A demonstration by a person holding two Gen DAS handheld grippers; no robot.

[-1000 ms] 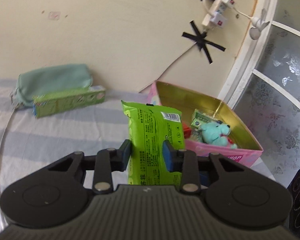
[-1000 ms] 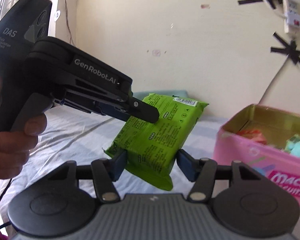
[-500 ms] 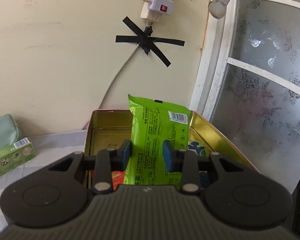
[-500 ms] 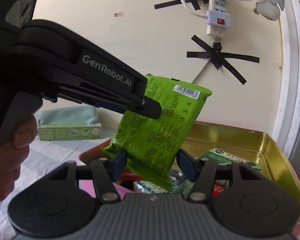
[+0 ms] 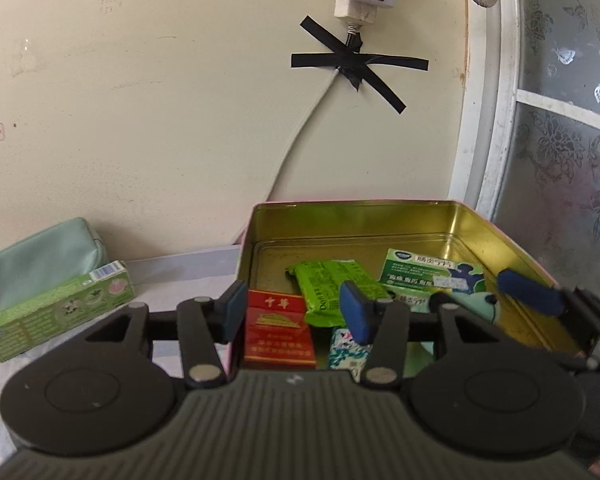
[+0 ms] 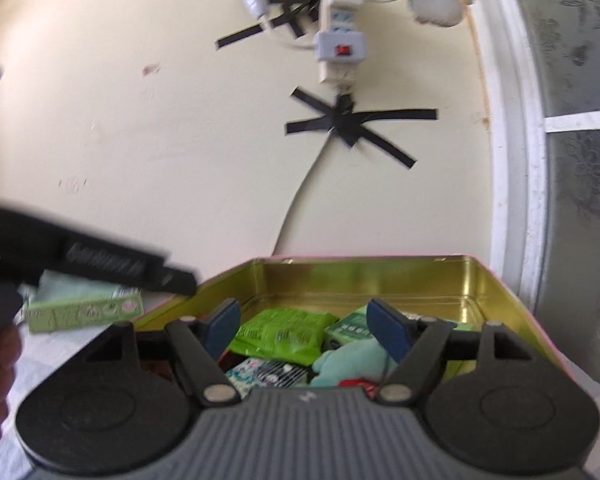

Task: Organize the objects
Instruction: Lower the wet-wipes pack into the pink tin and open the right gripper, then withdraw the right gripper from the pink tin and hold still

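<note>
Left gripper (image 5: 295, 310) jaws wide, empty, green packet (image 5: 332, 290) just beyond them in tin (image 5: 360, 220), right gripper (image 6: 307, 325) likewise wide, seemingly empty, blurred

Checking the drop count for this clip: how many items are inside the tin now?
6 visible in the tin: red cigarette pack front left, bright green packet centre, green-and-white medicine box right, teal plush toy, patterned teal packet, small red item. More may be hidden.

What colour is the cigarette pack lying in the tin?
Red with gold print: the cigarette pack shows best in the left wrist view, at the tin's near-left corner.
</note>
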